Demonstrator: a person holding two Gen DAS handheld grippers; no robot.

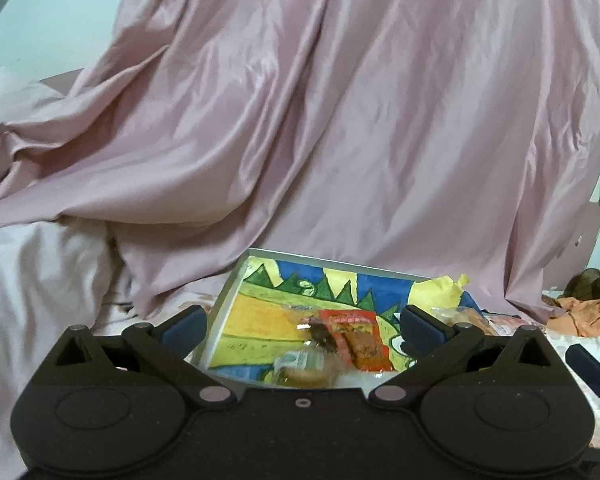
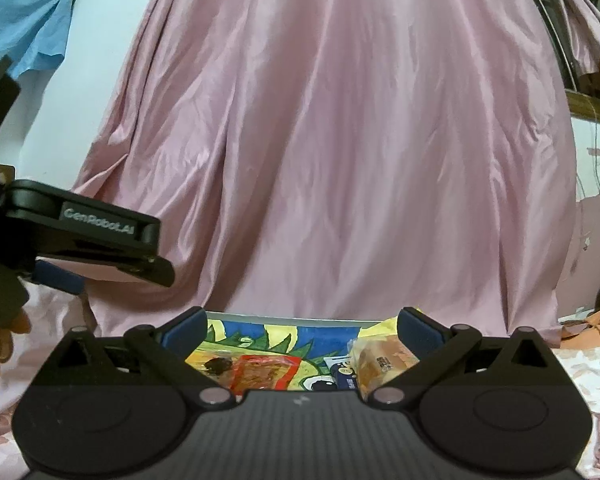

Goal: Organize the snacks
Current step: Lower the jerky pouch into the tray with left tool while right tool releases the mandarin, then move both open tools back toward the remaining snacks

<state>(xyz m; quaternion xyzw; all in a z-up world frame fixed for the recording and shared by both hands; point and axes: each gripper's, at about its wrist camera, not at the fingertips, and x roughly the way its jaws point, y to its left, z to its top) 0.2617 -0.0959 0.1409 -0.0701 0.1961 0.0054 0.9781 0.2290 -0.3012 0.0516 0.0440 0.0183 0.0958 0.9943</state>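
Left gripper [image 1: 302, 326]: jaws spread wide, nothing between the blue pads, gripping nothing.
Left fingers [image 1: 185, 326]: 2 blue-padded tips, one at each side of the tray, held above it and touching no packet.
Right gripper [image 2: 300, 332]: jaws likewise wide apart and empty; pads clear of everything.
Right fingers [image 2: 418, 330]: the right-hand pad stands in front of a clear-wrapped bun-like snack [image 2: 380, 360]; contact cannot be told.
Red snack packet [image 1: 358, 338]: lies flat on the tray, roughly between the left gripper's tips, with a dark brown piece just beside its left edge.
Clear-wrapped snack [image 1: 300, 368]: at the tray's near edge, partly hidden by the gripper body, blurred.
Yellow wrapper [image 1: 440, 294]: crumpled at the tray's far right corner.
Tray [image 1: 235, 296]: flat, pale rim, painted in yellow, green and blue; rests on a patterned bed surface.
Pink cloth [image 1: 340, 120]: a glossy drape filling the background, hanging down to just behind the tray.
Orange cloth [image 1: 584, 314]: bunched at the right, well apart from the tray.
Blue cloth [image 2: 23, 20]: hanging at the upper left in the right wrist view.
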